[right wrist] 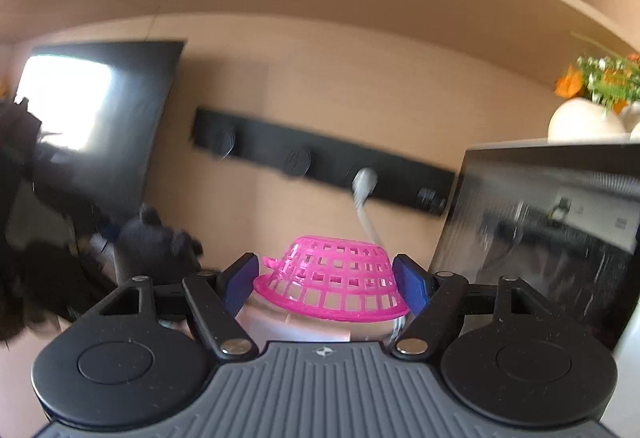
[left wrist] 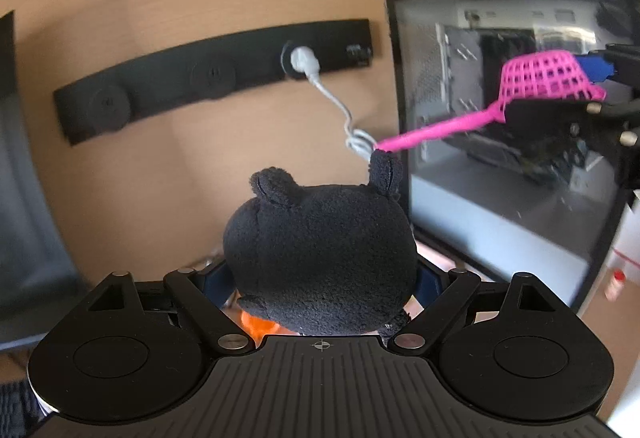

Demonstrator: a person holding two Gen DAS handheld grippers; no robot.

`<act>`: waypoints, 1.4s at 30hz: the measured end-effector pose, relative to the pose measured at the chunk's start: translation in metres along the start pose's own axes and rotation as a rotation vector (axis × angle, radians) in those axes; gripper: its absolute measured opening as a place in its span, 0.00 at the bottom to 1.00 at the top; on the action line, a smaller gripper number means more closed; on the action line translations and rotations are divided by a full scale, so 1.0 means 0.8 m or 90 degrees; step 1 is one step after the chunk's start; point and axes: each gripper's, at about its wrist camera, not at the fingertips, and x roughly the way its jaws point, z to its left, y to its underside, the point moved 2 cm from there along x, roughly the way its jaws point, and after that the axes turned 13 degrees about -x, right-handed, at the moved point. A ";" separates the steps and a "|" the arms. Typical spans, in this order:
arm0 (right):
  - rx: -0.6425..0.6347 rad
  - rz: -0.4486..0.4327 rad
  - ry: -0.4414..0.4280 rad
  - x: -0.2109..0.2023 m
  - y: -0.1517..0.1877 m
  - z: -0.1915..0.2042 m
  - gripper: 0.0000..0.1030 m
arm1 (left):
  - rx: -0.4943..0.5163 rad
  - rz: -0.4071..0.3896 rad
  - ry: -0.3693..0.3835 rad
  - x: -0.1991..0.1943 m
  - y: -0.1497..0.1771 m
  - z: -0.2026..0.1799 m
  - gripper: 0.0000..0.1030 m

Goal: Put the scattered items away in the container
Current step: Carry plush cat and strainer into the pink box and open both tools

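left hand-held gripper: jaws spread pretty wide, clamped on a black plush toy that bulges up between them
right hand-held gripper: blue pads squeezing a pink mesh strainer upside down, pointing roughly level

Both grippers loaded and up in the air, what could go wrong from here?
1. The strainer is pinched at its mesh bowl by the right gripper, and its long handle sticks out sideways; it may swing into the monitor or cable.
2. The plush fills the left gripper view, hiding whatever lies below.
3. The handle tip sits near the plush's ear; the two could snag.
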 end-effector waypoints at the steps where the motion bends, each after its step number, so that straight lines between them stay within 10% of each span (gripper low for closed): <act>1: 0.009 -0.002 0.010 0.013 -0.006 -0.004 0.72 | -0.006 0.002 0.004 0.012 -0.010 0.004 0.88; 9: 0.128 0.020 0.003 0.104 -0.014 -0.031 0.72 | -0.022 0.029 0.064 0.095 -0.038 0.018 0.88; 25: 0.292 0.167 -0.049 0.237 0.111 -0.031 0.88 | -0.036 0.133 0.043 0.208 0.050 0.048 0.96; 33: 0.211 0.236 -0.030 0.187 0.150 0.014 0.89 | -0.101 0.174 -0.080 0.118 0.112 0.109 0.98; 42: 0.107 0.272 -0.175 0.133 0.162 0.139 0.89 | -0.253 0.208 -0.307 -0.002 0.179 0.186 1.00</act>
